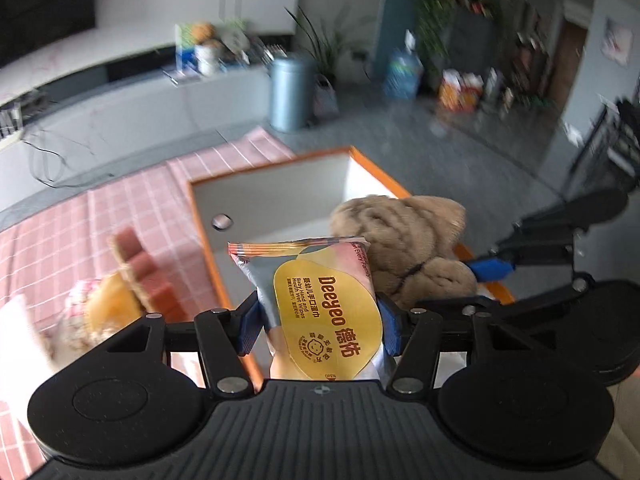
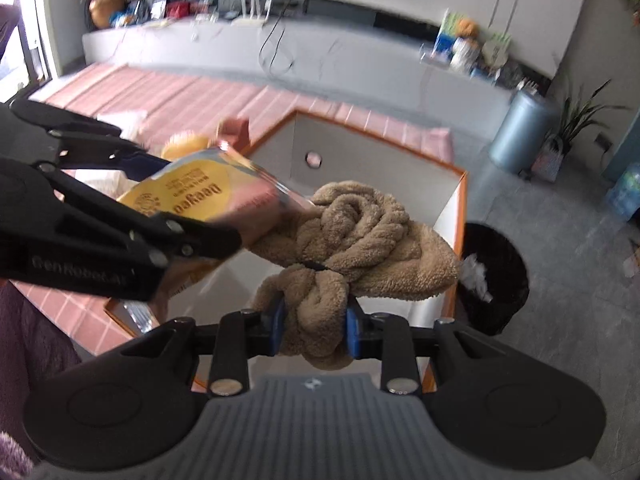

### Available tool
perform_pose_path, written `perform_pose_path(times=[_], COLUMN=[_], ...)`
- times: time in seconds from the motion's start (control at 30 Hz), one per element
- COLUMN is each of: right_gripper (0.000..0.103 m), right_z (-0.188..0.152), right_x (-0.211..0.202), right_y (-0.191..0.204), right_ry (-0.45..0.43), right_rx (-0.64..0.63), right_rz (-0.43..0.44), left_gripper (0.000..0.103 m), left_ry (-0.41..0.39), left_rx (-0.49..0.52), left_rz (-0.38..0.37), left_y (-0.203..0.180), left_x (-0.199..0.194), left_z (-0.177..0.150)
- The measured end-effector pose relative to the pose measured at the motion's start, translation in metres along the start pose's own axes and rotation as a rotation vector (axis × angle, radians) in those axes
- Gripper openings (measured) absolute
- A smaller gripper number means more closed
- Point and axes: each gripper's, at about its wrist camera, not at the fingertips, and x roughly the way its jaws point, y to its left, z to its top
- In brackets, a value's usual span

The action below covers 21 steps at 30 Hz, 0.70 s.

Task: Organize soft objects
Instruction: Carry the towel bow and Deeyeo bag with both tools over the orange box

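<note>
Grippers: two, one in each of the person's hands, side by side over the box.
Left gripper [image 1: 318, 320]: its blue pads press both sides of the pack of wet wipes [image 1: 324, 312], so it is clenched on the pack.
Right gripper [image 2: 316, 330]: clamped on the lower knot of the brown plush toy [image 2: 352, 240], pads sunk into the pile.
Wipes packs: one. It carries a yellow oval label with "Deeyeo" printed on it.
Wipes pack, direction: its long axis runs along the left gripper's fingers, the crimped end pointing away from the hand and towards the box's far wall.
Plush toys in the grippers: one, tan and twisted like a rope, cinched by a dark band at its narrow waist.
Plush toy, direction: the narrow end sits in the jaws and the fat coiled end points away; the long axis leans to the right in the right wrist view.
Where they are: both hang in the air above the open box [image 2: 460, 184], the pack's tip close to the toy's coil (touching or not, I cannot tell).
Boxes: one, white inside with an orange rim and a round hole in its far wall, set on the pink checked cloth [image 1: 120, 208].
Left on the cloth: an orange-yellow soft thing [image 1: 112, 308], blurred, beside a stepped reddish item [image 1: 140, 268].
Bins: one black basket [image 2: 500, 276] on the floor right of the box.
</note>
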Motion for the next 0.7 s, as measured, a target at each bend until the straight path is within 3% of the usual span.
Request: perform_pose_path(times=[0.2, 0.47, 0.7], right_gripper=[0.029, 0.031, 0.034], right_z=[0.007, 0.011, 0.003], right_x=[0.037, 0.072, 0.090], right_y=[-0.005, 0.002, 0.000], right_ry=[0.133, 0.287, 0.369], right_rx=[-0.039, -0.135, -0.144], right_rz=[0.058, 0.107, 0.097], left_gripper=[0.066, 0.065, 0.065], left_ry=[0.151, 0.259, 0.296], left_rx=[0.073, 0.161, 0.230], left_rz=[-0.003, 0.029, 0.054], left_y=[-0.005, -0.017, -0.025], left_x=[0.035, 0.065, 0.078], left_z=[0.003, 0.008, 0.005])
